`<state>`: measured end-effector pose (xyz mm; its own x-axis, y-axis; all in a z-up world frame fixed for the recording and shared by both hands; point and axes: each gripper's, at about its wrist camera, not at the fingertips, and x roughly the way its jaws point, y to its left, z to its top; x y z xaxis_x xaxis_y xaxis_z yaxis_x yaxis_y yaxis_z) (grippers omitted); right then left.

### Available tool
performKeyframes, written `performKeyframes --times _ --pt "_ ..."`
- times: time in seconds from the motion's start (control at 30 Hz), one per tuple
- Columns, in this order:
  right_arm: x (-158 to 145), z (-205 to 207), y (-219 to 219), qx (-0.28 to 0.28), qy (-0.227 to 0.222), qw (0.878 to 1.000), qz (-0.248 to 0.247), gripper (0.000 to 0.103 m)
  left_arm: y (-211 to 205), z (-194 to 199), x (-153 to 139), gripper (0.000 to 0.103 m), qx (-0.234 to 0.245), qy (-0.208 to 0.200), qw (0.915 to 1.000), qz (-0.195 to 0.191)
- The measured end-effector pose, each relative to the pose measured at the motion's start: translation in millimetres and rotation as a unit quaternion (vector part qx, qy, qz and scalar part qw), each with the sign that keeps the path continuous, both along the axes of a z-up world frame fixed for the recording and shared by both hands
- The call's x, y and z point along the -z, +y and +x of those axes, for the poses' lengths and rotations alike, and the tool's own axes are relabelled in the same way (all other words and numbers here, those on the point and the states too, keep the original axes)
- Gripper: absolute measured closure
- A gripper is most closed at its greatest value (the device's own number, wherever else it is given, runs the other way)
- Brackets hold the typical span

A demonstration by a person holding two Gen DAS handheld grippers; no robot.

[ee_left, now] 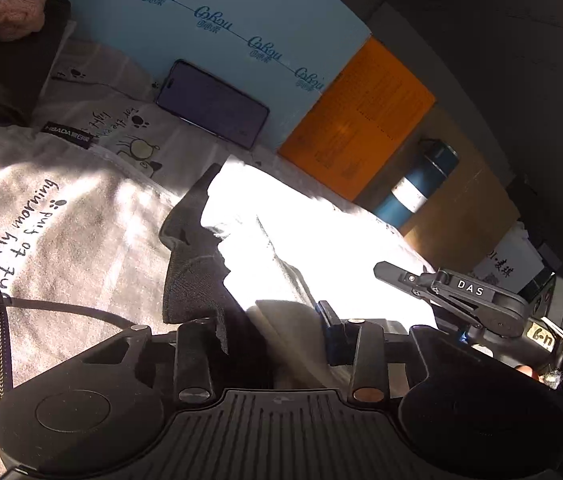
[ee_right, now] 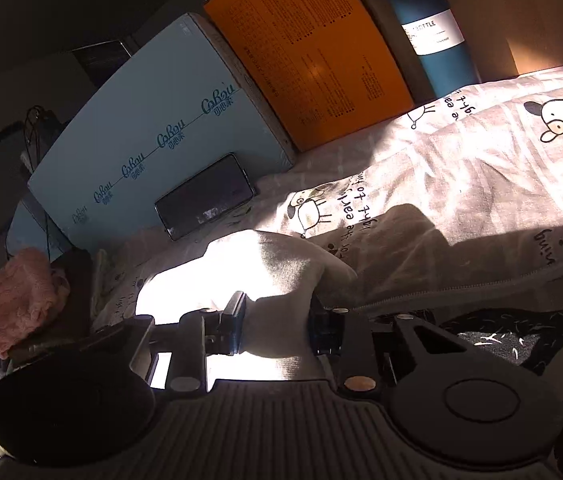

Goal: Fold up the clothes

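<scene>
While the white garment (ee_right: 265, 280) is running between your right gripper's (ee_right: 277, 328) jaws, its other end (ee_left: 281, 264) is lying between your left gripper's (ee_left: 277, 320). It is resting on a printed bedsheet (ee_right: 481, 168), with a blue box (ee_right: 153, 128), phone (ee_right: 205, 196) and orange sheet (ee_right: 309, 48) at twelve o'clock. Both jaws are standing narrow, pinching the cloth.

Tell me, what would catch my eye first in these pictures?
A sunlit white garment glares at the centre, lying on a cartoon-printed bedsheet, with the right tool and left tool each closed on it. Behind stand a pale blue box with a phone leaning on it, an orange sheet and a blue bottle.
</scene>
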<state>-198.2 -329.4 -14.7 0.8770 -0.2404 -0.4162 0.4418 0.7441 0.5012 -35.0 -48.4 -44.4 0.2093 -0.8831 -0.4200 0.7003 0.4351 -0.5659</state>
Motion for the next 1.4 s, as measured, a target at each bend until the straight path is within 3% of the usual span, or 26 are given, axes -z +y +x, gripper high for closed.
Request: performKeyframes --times 0.2,0.4,0.67,0.77,0.9,0.97,1.03,1.13,1.27,1.4 --pt "-21.8 -5.9 12.0 -0.008 -0.021 0.998 -0.054 0.087 -8.4 -22.8 -25.8 0.085 0.023 -0.100 0.9947 -0.012" --pt "-60.4 -26.5 6.7 0.024 -0.048 0.989 -0.136 0.087 -44.7 -42.5 -59.3 0.086 0.068 -0.193 0.9783 -0.034" --pt "-96.7 -71.3 -42.2 0.126 -0.055 0.960 -0.245 0.087 -140.5 -67.0 -89.5 0.086 0.118 -0.281 0.9500 -0.069" --pt "-106.8 -89.4 -69.7 0.179 -0.049 0.940 -0.285 0.087 -187.5 -79.9 -98.1 0.086 0.135 -0.303 0.9403 -0.076" --pt "-114.4 -114.0 -106.2 0.245 -0.045 0.912 -0.326 0.087 -250.3 -102.0 -105.6 0.086 0.150 -0.309 0.9348 -0.092" --pt "-111.8 -126.2 -125.6 0.284 -0.036 0.891 -0.353 0.087 -280.6 -114.4 -104.0 0.086 0.157 -0.308 0.9330 -0.101" --pt "-104.3 -138.0 -143.6 0.317 -0.031 0.873 -0.368 0.087 -309.7 -126.5 -96.1 0.086 0.166 -0.301 0.9338 -0.100" --pt "-89.8 -152.8 -170.3 0.351 -0.025 0.859 -0.372 0.087 -349.8 -147.1 -80.2 0.086 0.174 -0.296 0.9343 -0.096" --pt "-72.8 -159.7 -202.8 0.401 0.034 0.822 -0.404 0.087 -399.4 -169.1 -58.9 0.086 0.190 -0.259 0.9424 -0.093" --pt "-54.8 -171.6 -240.4 0.437 0.077 0.814 -0.375 0.087 -434.0 -181.0 -37.8 0.086 0.211 -0.206 0.9519 -0.083"
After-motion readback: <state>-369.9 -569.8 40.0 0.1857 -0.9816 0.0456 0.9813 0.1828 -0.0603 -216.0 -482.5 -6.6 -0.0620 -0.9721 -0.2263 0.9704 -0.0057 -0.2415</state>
